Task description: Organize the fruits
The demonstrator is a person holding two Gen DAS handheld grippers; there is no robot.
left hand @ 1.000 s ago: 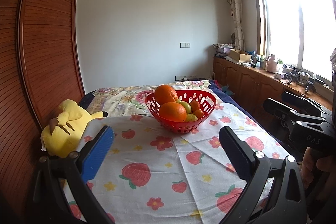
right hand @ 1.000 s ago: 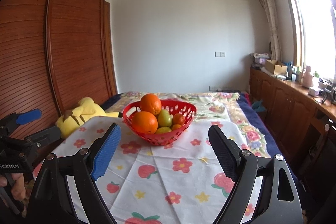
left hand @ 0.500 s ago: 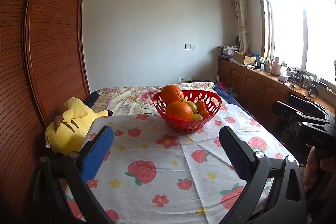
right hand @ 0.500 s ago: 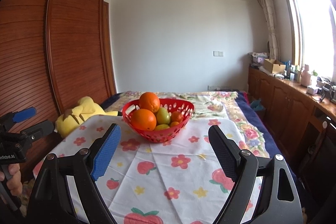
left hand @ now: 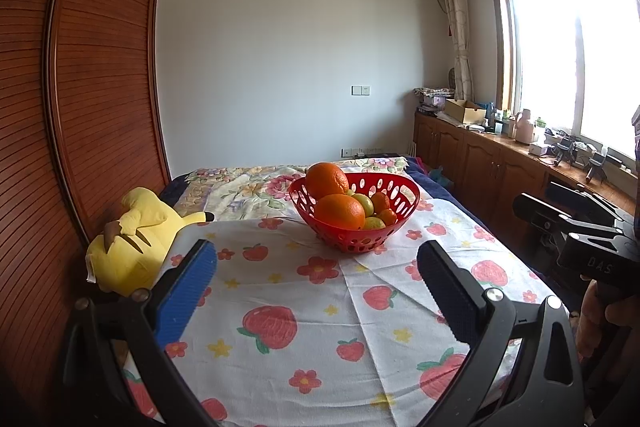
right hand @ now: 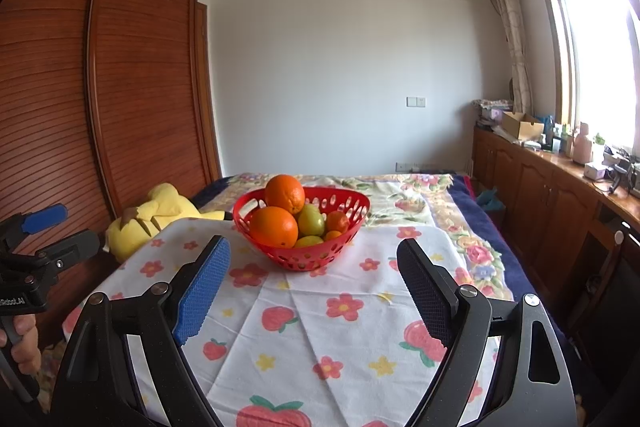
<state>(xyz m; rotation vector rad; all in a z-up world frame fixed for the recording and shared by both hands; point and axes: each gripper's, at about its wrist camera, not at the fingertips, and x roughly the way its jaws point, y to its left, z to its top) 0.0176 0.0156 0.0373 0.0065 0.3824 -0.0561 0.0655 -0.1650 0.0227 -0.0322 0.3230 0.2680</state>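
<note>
A red perforated basket (left hand: pixel 396 227) (right hand: pixel 352 241) sits on the strawberry-print cloth (left hand: pixel 320 299) (right hand: pixel 340 311). It holds two large oranges (left hand: pixel 340 211) (right hand: pixel 274 227), green fruits (right hand: pixel 311 221) and small orange fruits (right hand: pixel 337 221). My left gripper (left hand: pixel 316 267) is open and empty, well short of the basket. My right gripper (right hand: pixel 314 267) is open and empty, also short of the basket. Each gripper shows at the edge of the other's view, the right one in the left wrist view (left hand: pixel 576 235) and the left one in the right wrist view (right hand: pixel 44 239).
A yellow plush toy (left hand: pixel 132 243) (right hand: pixel 156 215) lies left of the basket against the wooden wardrobe (left hand: pixel 80 107). A floral bedspread (right hand: pixel 420 195) lies behind the cloth. Low wooden cabinets (right hand: pixel 560 211) with clutter run along the right under the window.
Both grippers have drawn back and risen slightly, so the basket looks a bit farther and higher in view. Both stay open and empty. The fruit has not moved.
</note>
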